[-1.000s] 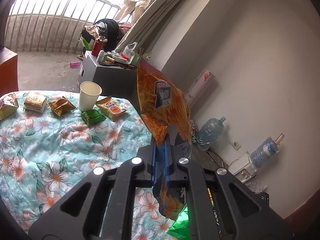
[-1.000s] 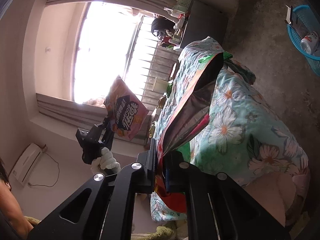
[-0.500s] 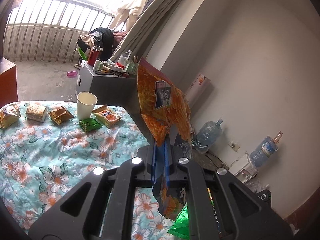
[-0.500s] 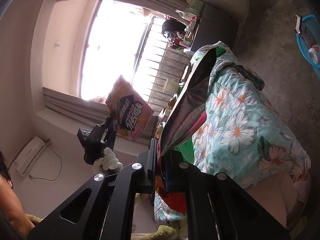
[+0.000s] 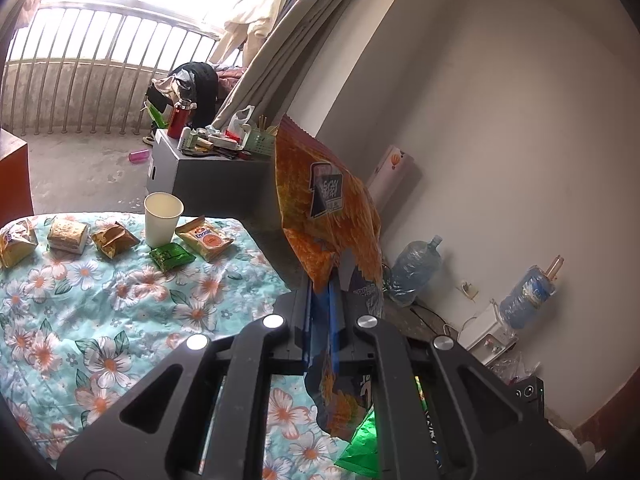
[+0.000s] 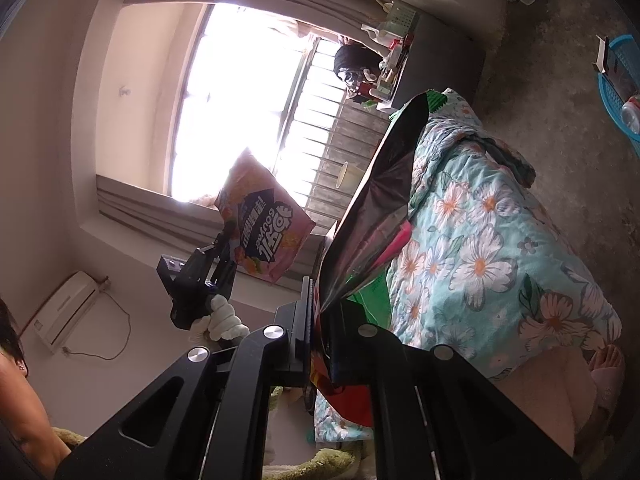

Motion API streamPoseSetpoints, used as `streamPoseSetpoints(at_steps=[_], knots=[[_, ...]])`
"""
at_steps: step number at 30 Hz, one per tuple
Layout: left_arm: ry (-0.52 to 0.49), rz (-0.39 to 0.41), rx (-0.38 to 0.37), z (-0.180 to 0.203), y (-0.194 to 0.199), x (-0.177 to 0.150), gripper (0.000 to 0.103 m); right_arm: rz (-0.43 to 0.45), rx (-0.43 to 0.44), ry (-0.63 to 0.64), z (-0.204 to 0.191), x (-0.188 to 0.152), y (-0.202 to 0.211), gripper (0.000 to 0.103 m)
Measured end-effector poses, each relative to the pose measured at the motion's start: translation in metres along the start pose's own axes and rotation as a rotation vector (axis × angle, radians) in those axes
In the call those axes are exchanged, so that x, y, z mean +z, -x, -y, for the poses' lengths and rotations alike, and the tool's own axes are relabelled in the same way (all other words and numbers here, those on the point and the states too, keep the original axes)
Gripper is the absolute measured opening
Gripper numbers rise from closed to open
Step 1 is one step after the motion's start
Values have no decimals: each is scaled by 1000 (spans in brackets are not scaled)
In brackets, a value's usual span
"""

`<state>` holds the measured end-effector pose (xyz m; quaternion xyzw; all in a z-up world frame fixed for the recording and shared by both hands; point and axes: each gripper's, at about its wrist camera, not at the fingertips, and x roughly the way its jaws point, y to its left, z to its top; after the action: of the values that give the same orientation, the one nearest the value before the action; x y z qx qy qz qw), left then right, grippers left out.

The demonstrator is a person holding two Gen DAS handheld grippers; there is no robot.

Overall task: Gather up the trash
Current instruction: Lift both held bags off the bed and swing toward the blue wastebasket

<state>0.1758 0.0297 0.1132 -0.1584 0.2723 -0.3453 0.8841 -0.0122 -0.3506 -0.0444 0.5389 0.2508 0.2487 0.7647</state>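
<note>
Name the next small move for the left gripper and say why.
Probably swing the left gripper across and lower its orange snack bag into the gaping dark bag that the right gripper holds open; the snack bag is pinched and aloft, not yet inside.

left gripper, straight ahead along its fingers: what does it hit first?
Apart from the orange snack bag the left gripper is shut on, nothing close. The bag hides the line ahead; behind it are the grey cabinet and the wall, probably met first. Depth is unclear.

Orange snack bag (image 5: 320, 196), white paper cup (image 5: 162, 219), green packet (image 5: 172, 256), turquoise floral quilt (image 5: 80, 312), blue basket (image 6: 618, 88)
</note>
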Motion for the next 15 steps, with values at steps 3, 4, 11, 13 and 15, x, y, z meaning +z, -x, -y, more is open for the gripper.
streamPoseSetpoints(at_steps=[3, 4, 11, 13, 15], knots=[[-10, 1, -1, 3, -2, 0, 5, 5, 6, 2, 1, -1, 1, 7], [-12, 0, -2, 4, -3, -1, 5, 6, 8, 2, 1, -1, 2, 7], [-24, -6, -10, 11, -9, -2, 5, 17, 23, 3, 3, -2, 8, 7], [-28, -8, -13, 13, -11, -3, 5, 20, 28, 4, 3, -3, 9, 7], [-33, -7, -15, 15, -12, -4, 5, 24, 33, 7, 2, -4, 10, 7]])
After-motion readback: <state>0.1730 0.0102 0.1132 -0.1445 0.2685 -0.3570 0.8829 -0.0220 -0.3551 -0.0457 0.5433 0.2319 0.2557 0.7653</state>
